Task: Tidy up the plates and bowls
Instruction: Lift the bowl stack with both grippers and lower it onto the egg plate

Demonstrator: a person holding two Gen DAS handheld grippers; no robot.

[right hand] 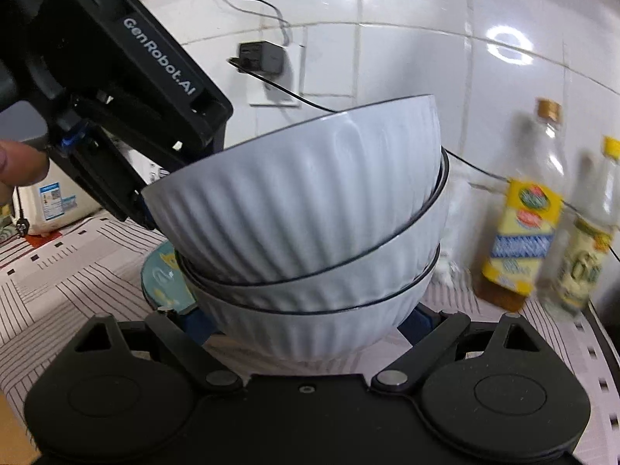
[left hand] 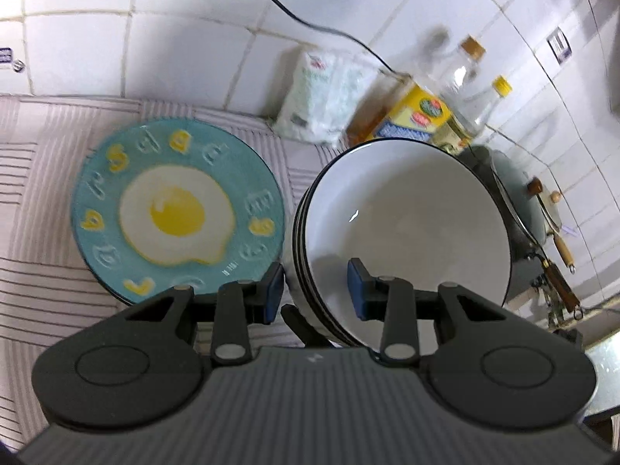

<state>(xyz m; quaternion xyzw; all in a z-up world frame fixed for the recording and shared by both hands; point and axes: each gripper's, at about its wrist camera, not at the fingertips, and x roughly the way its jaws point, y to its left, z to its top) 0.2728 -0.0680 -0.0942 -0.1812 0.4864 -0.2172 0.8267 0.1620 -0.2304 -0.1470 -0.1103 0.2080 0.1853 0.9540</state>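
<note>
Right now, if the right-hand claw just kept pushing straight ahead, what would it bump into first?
The stack of white ribbed bowls. The right gripper has its jaws spread either side of the bottom bowl, which sits almost against the gripper already. The exact gap is hard to judge through the fisheye.

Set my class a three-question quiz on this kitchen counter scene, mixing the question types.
1. How many ribbed white bowls with black rims are in the stack?
2. True or false: the teal plate with a fried-egg picture lies on the striped cloth beside the bowl stack.
3. The left gripper has its fingers:
A. one inside and one outside the rim of the top bowl
B. clamped on a yellow-labelled bottle
C. resting flat on the plate

Key: 1. three; 2. true; 3. A
</note>
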